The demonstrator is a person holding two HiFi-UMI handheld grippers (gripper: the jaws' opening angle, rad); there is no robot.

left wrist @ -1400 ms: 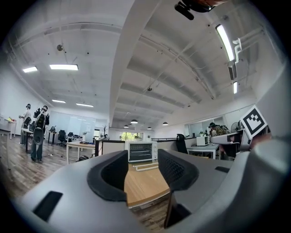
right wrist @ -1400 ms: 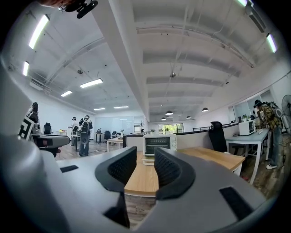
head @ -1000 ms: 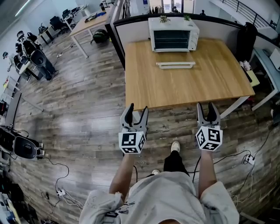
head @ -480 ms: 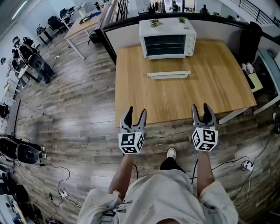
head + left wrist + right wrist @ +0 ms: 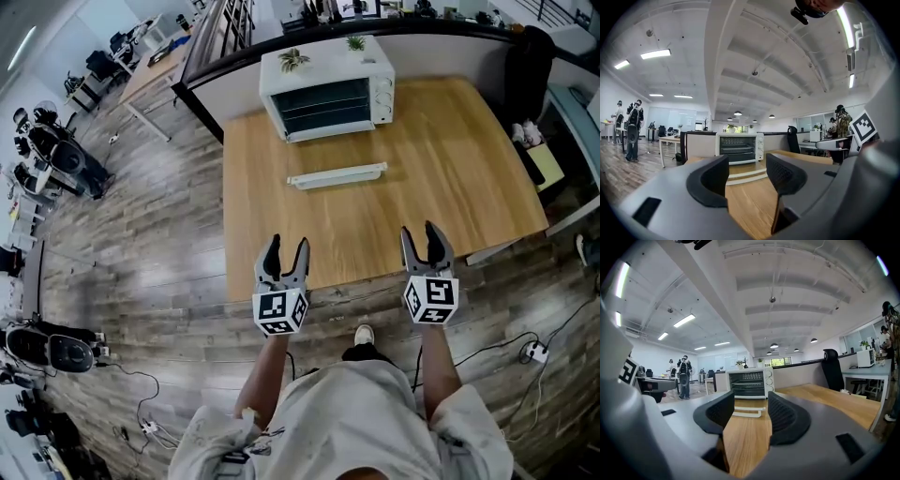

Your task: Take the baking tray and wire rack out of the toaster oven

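Plainly we are only at the approach: the toaster oven sits at the far side of the wooden table, well apart from both tools, and the baking tray and wire rack look to be inside it, since all we make out in its dark cavity is a set of faint horizontal lines, too small to tell tray from rack. The left gripper and the right gripper hover side by side at the table's near edge, both with jaws spread apart and nothing between them but bare wood far ahead. A long white bar lies in front of the oven; we cannot tell whether it is the handle of a dropped door or a loose piece. That is our main worry: reaching in low and level, we could knock it or catch a jaw on it. We also judge that gripping a thin tray edge off-centre would tip it, and that pulling hard on a sticking rack could drag the light oven across the table.
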